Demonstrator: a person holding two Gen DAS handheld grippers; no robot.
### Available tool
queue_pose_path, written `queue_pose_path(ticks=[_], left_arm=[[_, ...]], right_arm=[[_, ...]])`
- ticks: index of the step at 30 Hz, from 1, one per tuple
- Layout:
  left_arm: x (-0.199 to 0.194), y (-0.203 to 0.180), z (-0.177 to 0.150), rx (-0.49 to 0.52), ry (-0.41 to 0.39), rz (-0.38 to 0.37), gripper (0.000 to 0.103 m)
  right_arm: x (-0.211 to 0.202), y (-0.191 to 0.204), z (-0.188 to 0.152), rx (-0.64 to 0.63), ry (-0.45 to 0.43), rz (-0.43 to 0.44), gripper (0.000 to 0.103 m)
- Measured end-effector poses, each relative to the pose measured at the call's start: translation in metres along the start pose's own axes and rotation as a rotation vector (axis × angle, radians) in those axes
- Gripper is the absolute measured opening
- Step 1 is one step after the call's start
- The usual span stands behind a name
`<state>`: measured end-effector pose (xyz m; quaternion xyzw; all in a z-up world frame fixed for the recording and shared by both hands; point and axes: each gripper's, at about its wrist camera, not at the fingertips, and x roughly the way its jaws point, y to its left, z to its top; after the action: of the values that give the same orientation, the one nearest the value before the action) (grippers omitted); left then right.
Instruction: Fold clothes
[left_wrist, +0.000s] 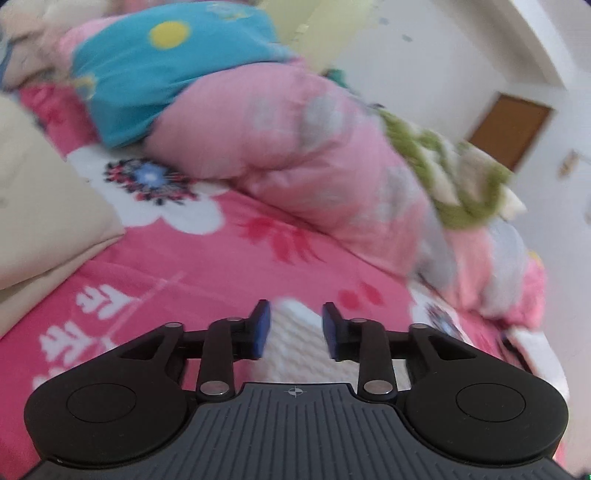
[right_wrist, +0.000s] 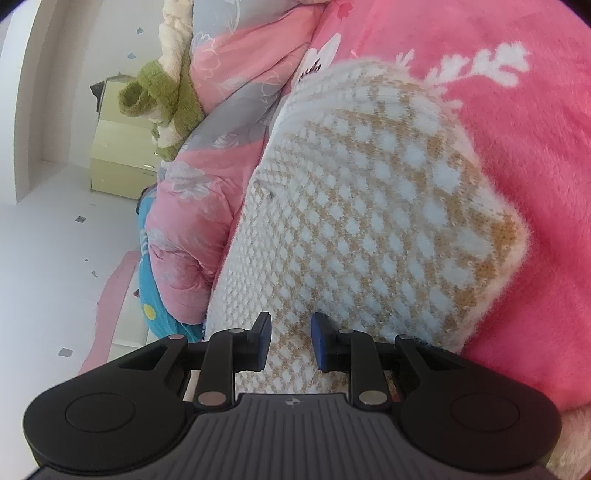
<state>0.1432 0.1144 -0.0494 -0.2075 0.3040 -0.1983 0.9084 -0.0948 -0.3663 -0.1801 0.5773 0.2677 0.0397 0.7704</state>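
Knit sweater (right_wrist: 369, 221) on pink blanket (right_wrist: 535, 166) — folded.

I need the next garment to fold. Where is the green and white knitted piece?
The green and white knit lies on top of the pink quilt, right of centre in the left wrist view.
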Motion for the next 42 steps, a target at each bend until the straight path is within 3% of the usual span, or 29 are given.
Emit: queue_pose_path(ticks=[4, 8, 13, 17, 21, 25, 30, 33, 36, 42], left_arm=[[-0.028, -0.046, -0.03, 0.149, 0.083, -0.063, 0.035], [-0.044, -0.076, -0.07, 0.229, 0.151, -0.119, 0.035], [-0.056, -0.09, -0.114, 0.345, 0.23, -0.102, 0.035], [-0.058, -0.09, -0.137, 0.408, 0.278, -0.083, 0.035], [-0.053, -0.085, -0.147, 0.401, 0.293, -0.043, 0.035], [-0.049, -0.076, -0.144, 0.351, 0.293, -0.037, 0.035], [-0.048, -0.069, -0.144, 0.327, 0.299, -0.043, 0.035], [-0.046, -0.065, -0.144, 0.325, 0.307, -0.056, 0.035], [-0.043, -0.061, -0.142, 0.316, 0.315, -0.073, 0.035], [-0.042, -0.057, -0.141, 0.316, 0.321, -0.092, 0.035]], right_arm=[[0.0, -0.001, 0.001, 0.006, 0.001, 0.012, 0.024], [-0.001, 0.001, 0.003, 0.005, 0.021, 0.007, 0.025], [-0.018, 0.023, -0.002, -0.086, 0.021, -0.017, 0.028], [-0.041, 0.024, 0.001, -0.126, -0.04, -0.056, 0.029], [-0.048, 0.023, 0.026, -0.091, -0.088, -0.009, 0.029], [-0.018, 0.042, 0.054, -0.151, -0.072, -0.017, 0.028], [0.033, 0.05, 0.088, -0.249, -0.084, -0.206, 0.023], [0.043, 0.036, 0.113, -0.191, -0.114, -0.212, 0.012], [0.045, 0.019, 0.134, -0.07, -0.143, -0.177, 0.012], [0.047, 0.016, 0.161, -0.03, -0.179, -0.221, 0.013]])
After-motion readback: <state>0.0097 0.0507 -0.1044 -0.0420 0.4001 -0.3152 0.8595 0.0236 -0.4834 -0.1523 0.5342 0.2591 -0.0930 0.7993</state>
